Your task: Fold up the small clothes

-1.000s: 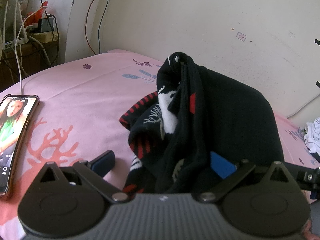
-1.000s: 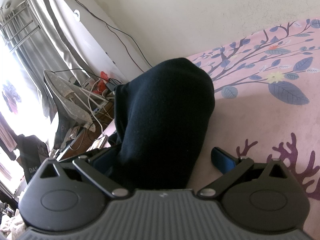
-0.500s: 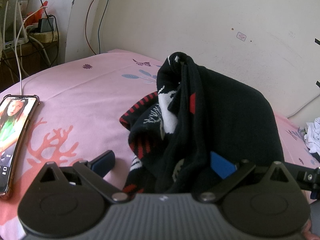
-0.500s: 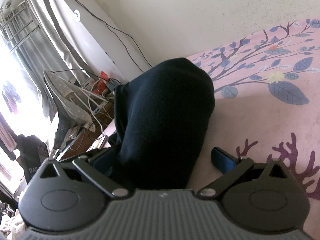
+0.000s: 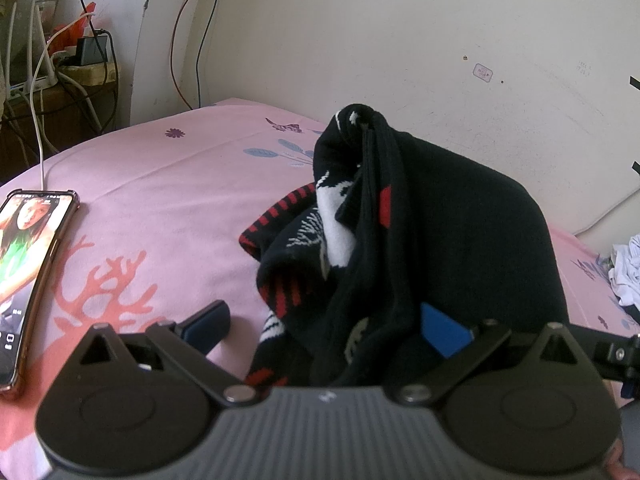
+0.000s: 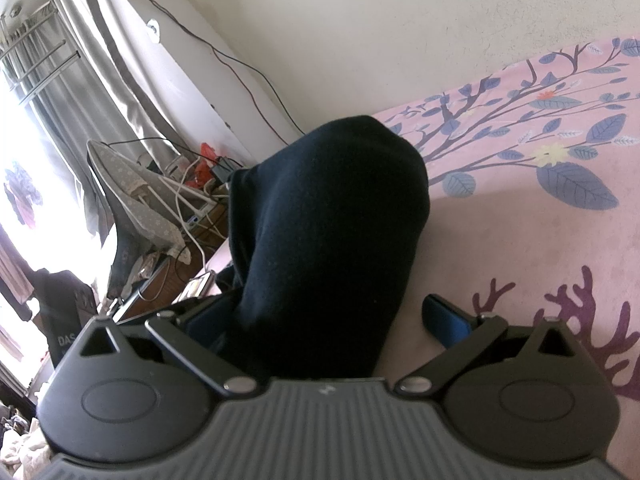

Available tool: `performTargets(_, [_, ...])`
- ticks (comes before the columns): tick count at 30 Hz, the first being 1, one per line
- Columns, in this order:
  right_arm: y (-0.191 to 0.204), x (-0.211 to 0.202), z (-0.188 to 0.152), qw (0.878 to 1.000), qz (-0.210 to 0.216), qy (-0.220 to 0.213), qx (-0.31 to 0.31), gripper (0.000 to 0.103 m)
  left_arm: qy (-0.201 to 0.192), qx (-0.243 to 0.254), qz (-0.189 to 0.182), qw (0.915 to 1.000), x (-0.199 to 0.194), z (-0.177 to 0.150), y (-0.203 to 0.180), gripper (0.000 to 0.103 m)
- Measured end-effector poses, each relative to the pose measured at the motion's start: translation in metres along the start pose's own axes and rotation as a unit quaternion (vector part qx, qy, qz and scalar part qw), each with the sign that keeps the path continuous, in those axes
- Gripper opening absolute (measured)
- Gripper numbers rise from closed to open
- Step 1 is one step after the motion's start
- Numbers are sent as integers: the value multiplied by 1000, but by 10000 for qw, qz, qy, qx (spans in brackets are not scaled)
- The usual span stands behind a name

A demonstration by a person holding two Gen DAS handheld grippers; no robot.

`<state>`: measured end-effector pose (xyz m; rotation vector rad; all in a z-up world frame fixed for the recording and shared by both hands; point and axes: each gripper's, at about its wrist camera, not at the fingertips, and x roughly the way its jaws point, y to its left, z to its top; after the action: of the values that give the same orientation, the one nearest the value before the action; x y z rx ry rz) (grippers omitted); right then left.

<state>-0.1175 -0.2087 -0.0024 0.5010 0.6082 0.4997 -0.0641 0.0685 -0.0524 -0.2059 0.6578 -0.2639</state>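
A pink bedsheet (image 5: 168, 184) printed with coral shapes and blue leaves covers the bed, which stands against an off-white wall (image 5: 400, 40). Red and black cables (image 5: 188, 40) run down the wall. At the left, bright daylight comes through a window with grey curtains (image 6: 80, 80). An ironing board (image 6: 132, 192) leans beside a cluttered wooden desk (image 5: 60, 92).

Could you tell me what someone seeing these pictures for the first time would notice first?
The eye goes first to the black garment with red and white patterning, bunched up on the pink bedsheet between the open fingers of the left gripper. Left of it a lit phone lies on the sheet with a cable attached. In the right wrist view, dark cloth likewise fills the open right gripper.
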Motion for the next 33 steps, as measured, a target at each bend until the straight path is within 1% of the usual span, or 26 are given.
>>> performTargets(18, [-1,0,0,10000,-5,3,-1,96,5,-3,-11,10000,0,0,0,103])
performTargets(20, [-1,0,1,10000,-21,6,29,96,41,-64,-94,9999,-1,2,3,103])
performTargets(22, [-2,1,3,9999,-44,8,96,96,183,-71,-214,9996,-1,8,9,103])
performTargets(24, [-4,3,7,9998,-57,26,177,96,315,-232,-288,9988,-1,17,19,103])
performTargets(26, [-6,10,15,9995,-111,58,291,96,332,-502,-291,9978,-1,24,33,103])
performTargets(29, [-11,23,26,9992,-14,156,368,97,420,-828,-425,9948,3,31,45,103])
performTargets(30, [-11,29,29,9992,22,205,350,97,410,-738,-376,9957,6,32,41,103])
performTargets(31, [-9,37,33,9989,79,306,344,94,410,-550,-286,9972,9,32,34,103])
performTargets(32, [-7,45,36,9982,83,432,406,84,409,-304,-200,9985,14,31,25,103])
performTargets(33, [-4,49,39,9981,2,434,442,80,432,-62,-194,9989,19,30,15,103])
